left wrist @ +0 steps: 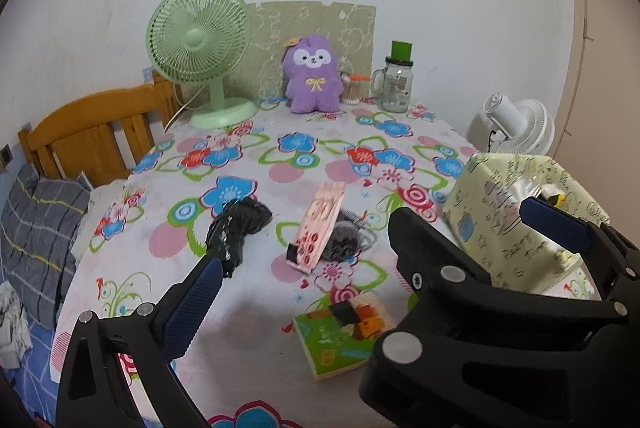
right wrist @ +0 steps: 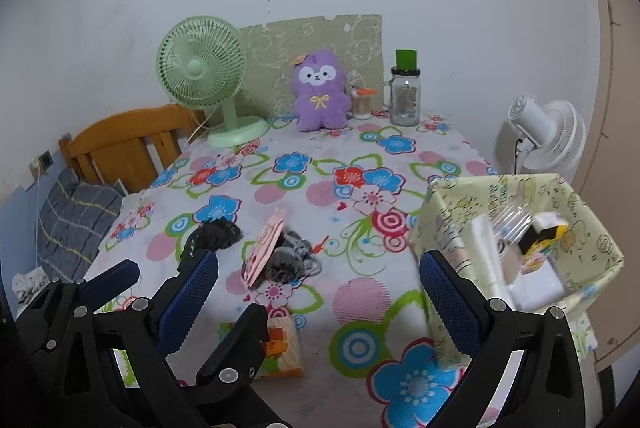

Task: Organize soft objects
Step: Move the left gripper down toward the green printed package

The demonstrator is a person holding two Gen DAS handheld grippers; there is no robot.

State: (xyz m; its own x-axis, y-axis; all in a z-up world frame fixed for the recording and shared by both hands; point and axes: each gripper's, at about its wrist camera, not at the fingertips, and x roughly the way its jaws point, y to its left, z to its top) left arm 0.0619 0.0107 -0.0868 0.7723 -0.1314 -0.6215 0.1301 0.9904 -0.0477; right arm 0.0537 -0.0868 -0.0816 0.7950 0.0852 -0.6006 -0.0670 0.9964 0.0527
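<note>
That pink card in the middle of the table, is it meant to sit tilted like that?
It looks askew: the pink card leans propped on a grey knitted bundle rather than lying flat. A crumpled black cloth lies loose beside it, outside the yellow-green box.

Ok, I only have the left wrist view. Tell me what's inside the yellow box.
Observer: A clear plastic bottle lies in the box, near its middle.
Operator: List the rest.
Observer: A black and yellow block sits right of the bottle, with white pieces in front of it.
Operator: Check the right gripper.
Observer: The right gripper is open, with nothing between its fingers.
</note>
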